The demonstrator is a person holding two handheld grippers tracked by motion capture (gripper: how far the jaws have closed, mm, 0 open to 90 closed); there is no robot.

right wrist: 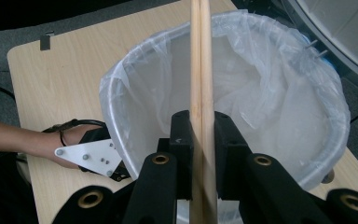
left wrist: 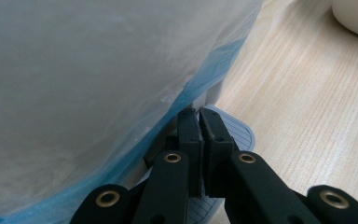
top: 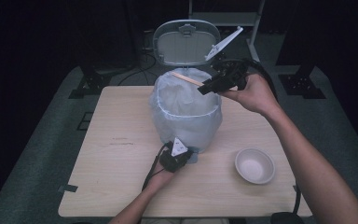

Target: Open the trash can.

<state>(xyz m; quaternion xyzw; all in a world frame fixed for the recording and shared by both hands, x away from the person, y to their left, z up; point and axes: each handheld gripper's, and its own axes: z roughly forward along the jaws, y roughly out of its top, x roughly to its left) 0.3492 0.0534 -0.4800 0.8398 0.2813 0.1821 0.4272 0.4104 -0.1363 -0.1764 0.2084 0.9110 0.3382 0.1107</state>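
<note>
A pedal bin (top: 186, 114) lined with a clear plastic bag (right wrist: 270, 93) stands mid-table, its lid (top: 185, 43) raised. My right gripper (top: 209, 87) hovers over the bin's far right rim, shut on a pair of wooden chopsticks (top: 186, 78) that point out across the opening. In the right gripper view the chopsticks (right wrist: 200, 60) run straight up between the pads of that gripper (right wrist: 200, 121). My left gripper (top: 186, 157) is at the bin's front base. In its own view the left gripper (left wrist: 198, 114) is shut with nothing between the jaws, its tips resting on the grey foot pedal (left wrist: 240, 133).
A white bowl (top: 255, 165) sits on the wooden table (top: 121, 140) at the front right, and its edge (left wrist: 356, 16) appears in the left gripper view. A white paddle-like piece (top: 223, 44) leans beside the lid. Dark floor and stand legs surround the table.
</note>
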